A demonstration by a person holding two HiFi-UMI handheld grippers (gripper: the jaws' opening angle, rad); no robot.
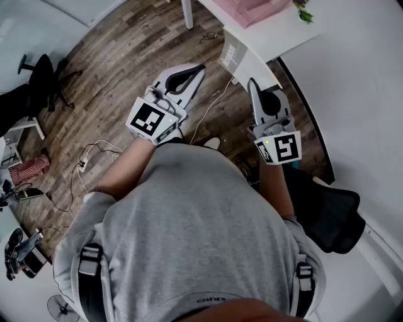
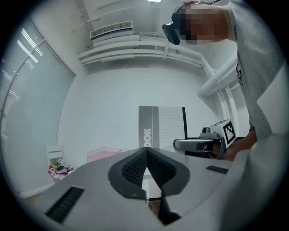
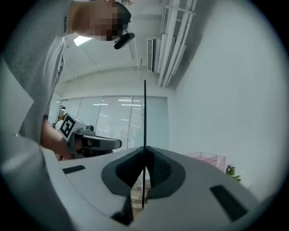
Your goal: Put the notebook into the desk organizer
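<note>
The notebook (image 1: 232, 56) has a grey band with print and a white lined cover (image 2: 168, 126). It hangs upright over the near edge of the white desk (image 1: 277, 38). My right gripper (image 1: 252, 82) is shut on its lower edge; in the right gripper view the notebook is a thin black line (image 3: 144, 117) running through the closed right gripper (image 3: 144, 151). My left gripper (image 1: 200, 68) is shut on nothing (image 2: 146, 151), to the left of the notebook and apart from it. The pink see-through desk organizer (image 1: 249, 9) stands farther back on the desk.
A small flower plant (image 1: 304, 12) sits beside the organizer. Cables (image 1: 94, 151) trail over the wooden floor below. A black chair (image 1: 330, 210) stands at my right, another chair (image 1: 41, 78) at far left. White walls surround the desk.
</note>
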